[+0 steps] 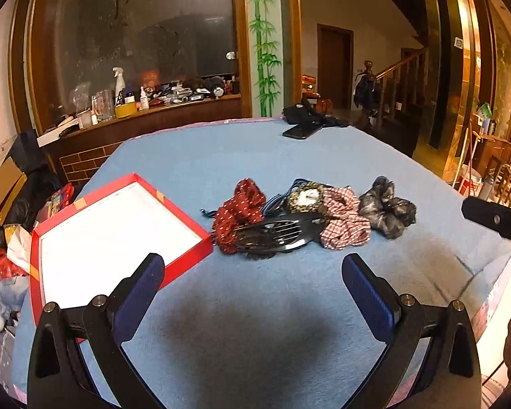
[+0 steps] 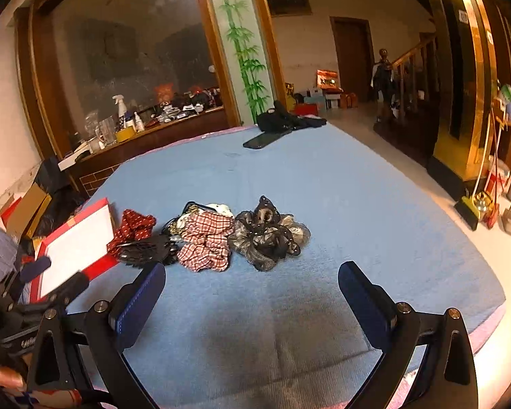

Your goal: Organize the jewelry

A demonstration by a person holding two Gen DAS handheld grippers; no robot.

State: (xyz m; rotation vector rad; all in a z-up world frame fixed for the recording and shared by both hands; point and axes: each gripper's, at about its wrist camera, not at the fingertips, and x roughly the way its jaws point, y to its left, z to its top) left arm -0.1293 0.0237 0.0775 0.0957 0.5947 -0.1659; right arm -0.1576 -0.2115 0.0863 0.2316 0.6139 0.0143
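A row of hair accessories lies on the blue cloth: a dark red patterned scrunchie (image 1: pixel 239 210) (image 2: pixel 133 225), a black claw clip (image 1: pixel 276 233) (image 2: pixel 145 249), a leopard-print piece (image 1: pixel 306 197) (image 2: pixel 187 220), a red-white checked scrunchie (image 1: pixel 344 218) (image 2: pixel 206 238) and a grey-black scrunchie (image 1: pixel 388 208) (image 2: pixel 269 235). A red box with a white inside (image 1: pixel 37 238) (image 2: pixel 100 266) sits to their left. My left gripper (image 1: pixel 253 272) is open and empty, just short of the clip. My right gripper (image 2: pixel 252 281) is open and empty, in front of the pile.
The table with the blue cloth (image 1: pixel 194 167) (image 2: pixel 357 204) carries a black phone (image 1: pixel 301 131) (image 2: pixel 260 141) and a dark bag (image 1: pixel 301 112) (image 2: pixel 279 119) at its far edge. A cluttered wooden counter (image 1: pixel 146 112) stands behind; boxes and bags lie on the floor at left.
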